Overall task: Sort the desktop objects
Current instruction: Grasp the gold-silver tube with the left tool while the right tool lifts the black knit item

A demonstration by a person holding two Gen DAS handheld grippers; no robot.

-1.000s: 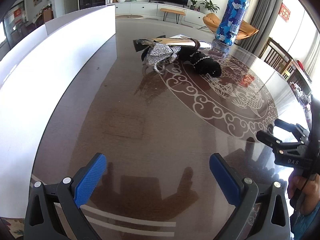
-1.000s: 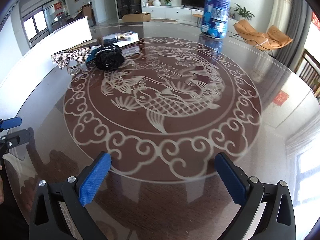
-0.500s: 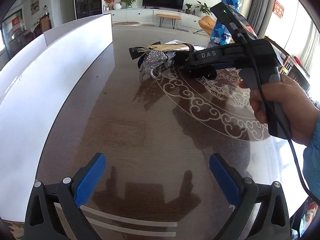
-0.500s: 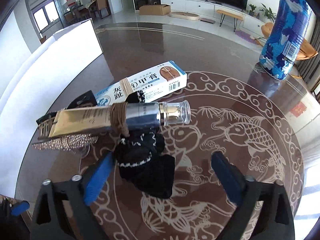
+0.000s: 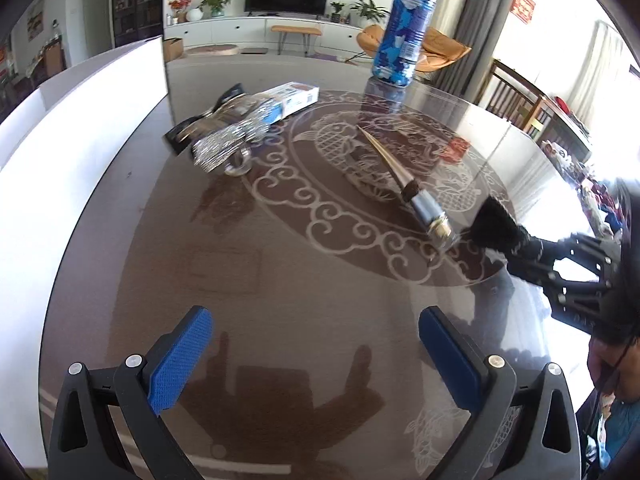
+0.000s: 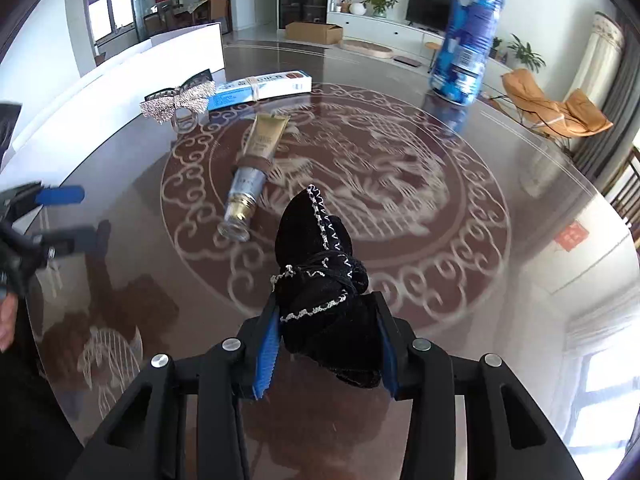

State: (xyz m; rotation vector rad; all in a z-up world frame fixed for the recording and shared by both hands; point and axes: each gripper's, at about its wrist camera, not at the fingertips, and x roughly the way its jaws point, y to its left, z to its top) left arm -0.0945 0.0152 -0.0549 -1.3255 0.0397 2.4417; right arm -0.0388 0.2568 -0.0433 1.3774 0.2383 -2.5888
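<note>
Your right tool [image 6: 326, 356] is pinching a black velvet pouch [image 6: 320, 280] with white stitched trim; blue pads press both sides and the pouch sticks up and forward, held above the table [image 6: 520, 280]. In the left wrist view the same pouch [image 5: 496, 224] shows at the right edge, clamped in the right tool [image 5: 520, 246].

Your left tool [image 5: 316, 360] is spread wide, nothing between its blue pads [image 5: 180, 360], hovering low over the near part of the glossy brown table [image 5: 260, 280]. In the right view it sits at the far left [image 6: 52, 216], fingers apart.

Just past the pouch, a gold and silver cosmetic tube [image 6: 252, 172] lies flat on the fish medallion pattern, clear cap toward you; also seen in the left view [image 5: 404, 184].

Farther back left, a silver sequin bow [image 6: 178, 100] lies just beside a blue-and-white box [image 6: 260, 86]. Something dark sits behind the bow, can't tell what.

Far right, a blue camo-print bottle [image 6: 466, 36] stands upright on the table, well apart from the rest. A white board [image 6: 120, 80] runs along the left side of the table.
</note>
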